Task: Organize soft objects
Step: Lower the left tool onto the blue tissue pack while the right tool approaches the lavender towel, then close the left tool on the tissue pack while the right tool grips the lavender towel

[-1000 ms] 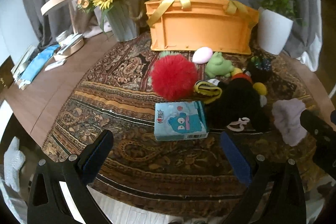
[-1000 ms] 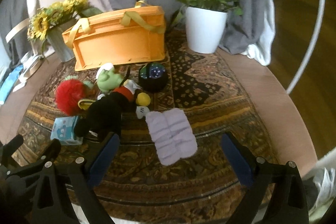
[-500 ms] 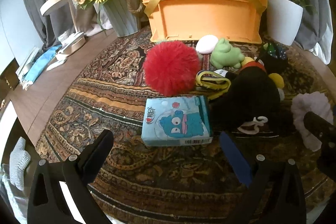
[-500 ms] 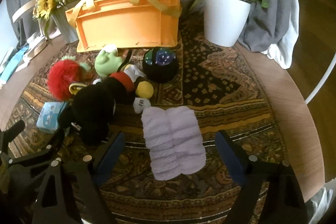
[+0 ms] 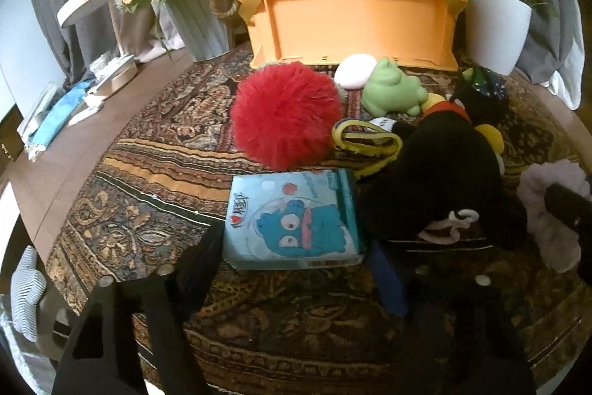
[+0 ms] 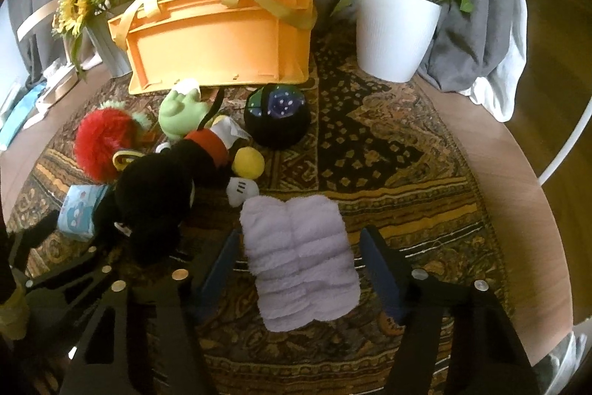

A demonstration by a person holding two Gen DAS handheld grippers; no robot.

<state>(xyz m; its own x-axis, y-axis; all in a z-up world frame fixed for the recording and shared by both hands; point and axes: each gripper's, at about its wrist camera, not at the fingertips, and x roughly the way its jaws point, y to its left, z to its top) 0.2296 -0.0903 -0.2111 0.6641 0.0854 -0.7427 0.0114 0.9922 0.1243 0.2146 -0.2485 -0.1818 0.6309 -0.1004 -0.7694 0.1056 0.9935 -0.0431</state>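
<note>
A light-blue tissue pack [image 5: 292,221] lies on the patterned rug [image 5: 148,210]. My left gripper [image 5: 296,241] straddles its near end, jaws closing, and the pads are not clearly pressing on it. A folded lavender towel [image 6: 299,258] lies between the fingers of my right gripper [image 6: 299,236]. Those jaws are closing too, with a small gap showing on each side. Behind sit a black mouse plush [image 5: 436,180], a red pompom [image 5: 285,113], a green frog [image 5: 392,91] and a dark ball [image 6: 277,117]. An orange crate [image 5: 351,21] with yellow handles stands at the back.
A white plant pot [image 6: 396,36] stands right of the crate and a sunflower vase [image 5: 199,21] left of it. Grey curtains hang behind. Papers and a blue cloth [image 5: 55,121] lie on the bare wood at the left. The table edge runs close on the right.
Both grippers have come down and forward toward the rug. The left jaws narrowed around the tissue pack, and the right jaws narrowed around the lavender towel.
</note>
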